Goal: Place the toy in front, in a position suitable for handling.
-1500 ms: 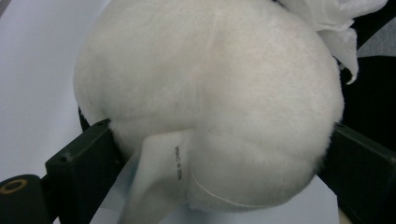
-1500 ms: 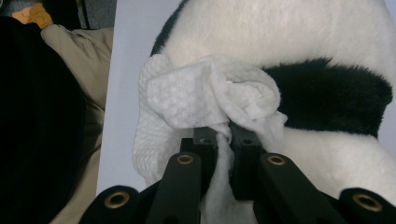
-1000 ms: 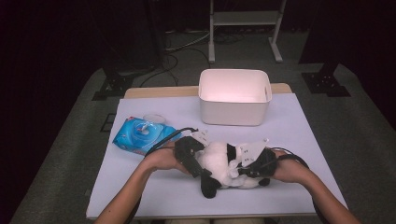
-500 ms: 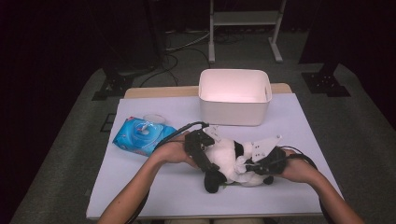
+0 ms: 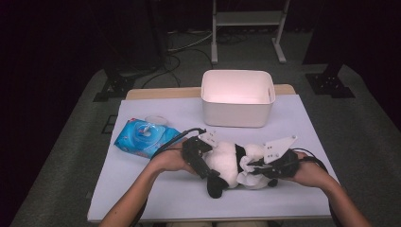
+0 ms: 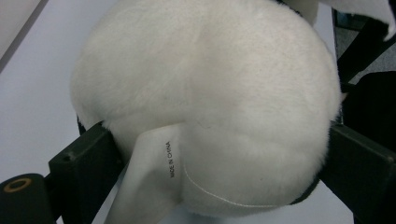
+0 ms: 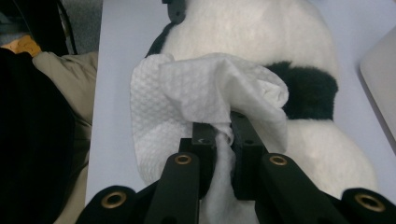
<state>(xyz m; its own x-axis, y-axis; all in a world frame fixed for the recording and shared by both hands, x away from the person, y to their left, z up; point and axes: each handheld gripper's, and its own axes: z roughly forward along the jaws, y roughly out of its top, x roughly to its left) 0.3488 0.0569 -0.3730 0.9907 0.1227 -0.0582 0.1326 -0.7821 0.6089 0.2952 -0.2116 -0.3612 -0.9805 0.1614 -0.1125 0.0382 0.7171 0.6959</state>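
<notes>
in the high view we see a plush panda (image 5: 227,163) lying on its side at the lower centre of the frame, on the pale table (image 5: 142,189). our left gripper (image 5: 201,158) comes in from the lower left, its jaws spread wide around the white rump of the toy; in the left gripper view the black jaws press into the fur on both sides, by a sewn tag (image 6: 161,172). our right gripper (image 5: 260,168) comes in from the lower right, jaws closed tight, pinching a white wipe (image 7: 201,93) that lies against the panda's body. a white bin (image 5: 236,97) stands at upper centre, and a blue wipes pack (image 5: 144,137) lies at centre left.
</notes>
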